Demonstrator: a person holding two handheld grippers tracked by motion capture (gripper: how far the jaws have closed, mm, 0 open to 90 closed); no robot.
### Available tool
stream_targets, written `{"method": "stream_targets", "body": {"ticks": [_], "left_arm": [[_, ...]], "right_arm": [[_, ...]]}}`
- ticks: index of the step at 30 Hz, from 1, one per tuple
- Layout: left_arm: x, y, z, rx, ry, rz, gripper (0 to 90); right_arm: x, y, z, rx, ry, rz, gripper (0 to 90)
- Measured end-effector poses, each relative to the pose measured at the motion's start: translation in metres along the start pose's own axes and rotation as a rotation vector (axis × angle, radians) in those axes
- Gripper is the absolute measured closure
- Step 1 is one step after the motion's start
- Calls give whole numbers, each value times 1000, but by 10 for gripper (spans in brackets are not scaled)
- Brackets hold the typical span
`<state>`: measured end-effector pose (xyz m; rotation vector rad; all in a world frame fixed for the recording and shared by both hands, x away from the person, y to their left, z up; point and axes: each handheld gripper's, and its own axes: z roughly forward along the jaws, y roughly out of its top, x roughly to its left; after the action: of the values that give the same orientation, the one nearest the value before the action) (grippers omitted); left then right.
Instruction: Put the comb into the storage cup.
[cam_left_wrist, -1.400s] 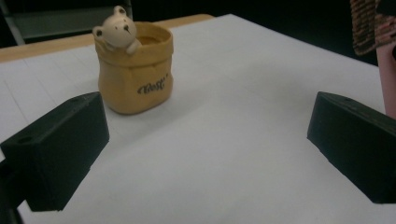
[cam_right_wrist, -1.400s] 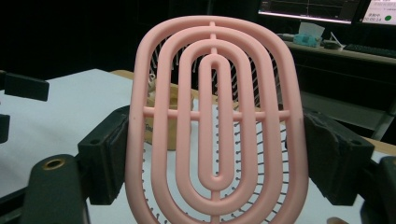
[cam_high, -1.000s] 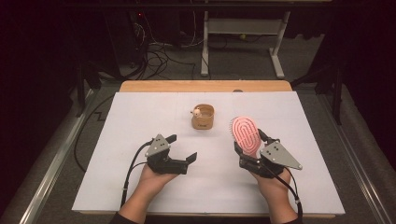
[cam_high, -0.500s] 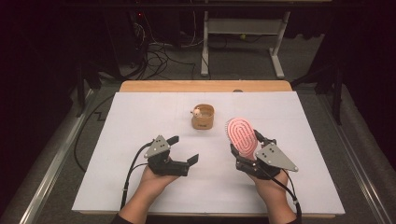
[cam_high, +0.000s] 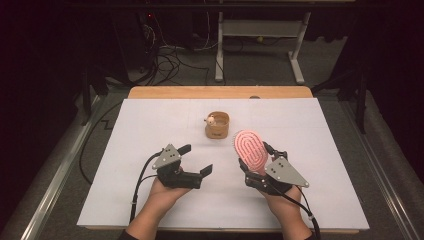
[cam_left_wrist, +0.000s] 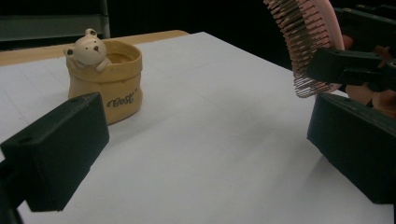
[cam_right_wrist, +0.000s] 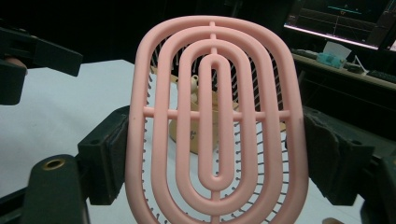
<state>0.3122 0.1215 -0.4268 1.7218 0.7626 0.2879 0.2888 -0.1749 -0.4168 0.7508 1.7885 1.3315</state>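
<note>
Right gripper (cam_high: 251, 167): closed on the pink hairbrush (cam_high: 250, 151), which it holds upright above the worktop (cam_high: 320, 150), just right of the middle; the jaws press on both edges of the brush head (cam_right_wrist: 215, 126).
Left gripper (cam_high: 196, 161): open and empty, jaws wide apart, low over the worktop on the near left side.
Pot (cam_high: 217, 125): a small yellow-brown pot with a little bear figure (cam_left_wrist: 88, 47) on its rim, standing beyond both grippers, near the middle; it is apart from the brush.
Step in hand: I judge the brush is being carried in the air toward the pot.
Next move: it probably calls for bringing the brush over the pot mouth and lowering it inside, without tipping the pot.
Count: two grippers, one hairbrush, one pot, one bear figure.
</note>
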Motion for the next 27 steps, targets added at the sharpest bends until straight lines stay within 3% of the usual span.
{"method": "stream_targets", "body": {"ticks": [27], "left_arm": [[-5,6,-1,-16,-22,-8,0]], "right_arm": [[17,-1,4,-7,36,-42,200]]}}
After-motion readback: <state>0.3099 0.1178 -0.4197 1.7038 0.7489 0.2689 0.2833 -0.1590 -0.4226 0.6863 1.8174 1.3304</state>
